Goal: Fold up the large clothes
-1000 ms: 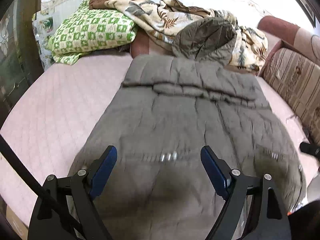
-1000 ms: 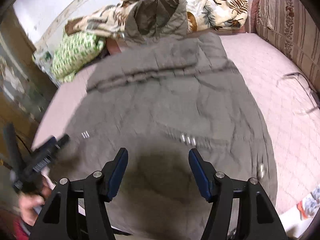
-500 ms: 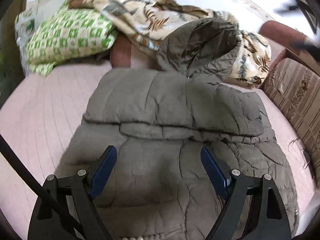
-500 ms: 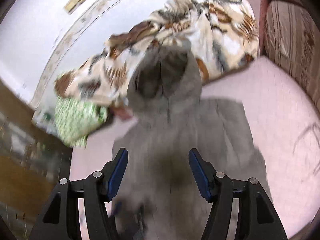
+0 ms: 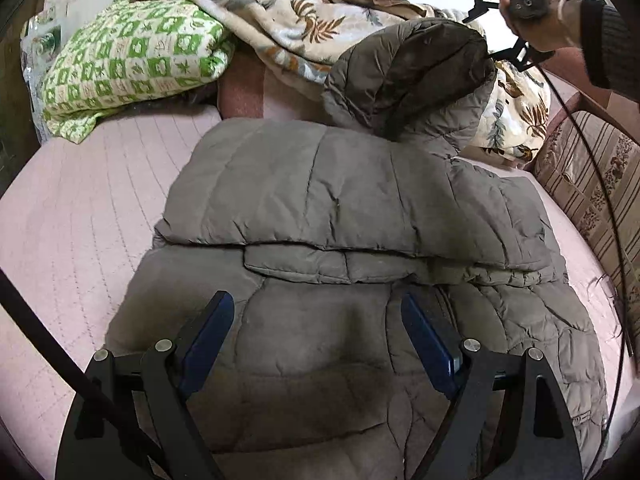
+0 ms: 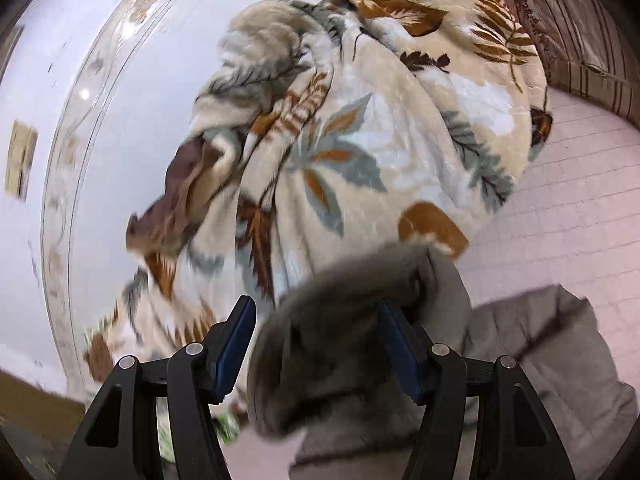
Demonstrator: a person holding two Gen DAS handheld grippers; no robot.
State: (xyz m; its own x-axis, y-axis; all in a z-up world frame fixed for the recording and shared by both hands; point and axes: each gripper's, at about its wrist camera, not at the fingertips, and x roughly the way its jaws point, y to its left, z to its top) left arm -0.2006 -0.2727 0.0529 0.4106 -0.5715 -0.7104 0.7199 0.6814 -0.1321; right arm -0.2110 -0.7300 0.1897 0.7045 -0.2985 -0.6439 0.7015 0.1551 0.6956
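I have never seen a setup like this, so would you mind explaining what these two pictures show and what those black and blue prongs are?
There is no robot here: a person holds a hand-operated two-finger gripper in each hand, and a fisheye camera on each looks forward along its fingers. The black arms with blue pads are those fingers.

The left camera shows the left gripper open above a grey padded coat spread on a pink bed. Behind lie a green checked pillow and a leaf-print blanket. At top right, the person's right hand reaches to the coat's hood.

The right camera shows the right gripper open, with the hood's edge between its fingers; a grip is not evident.
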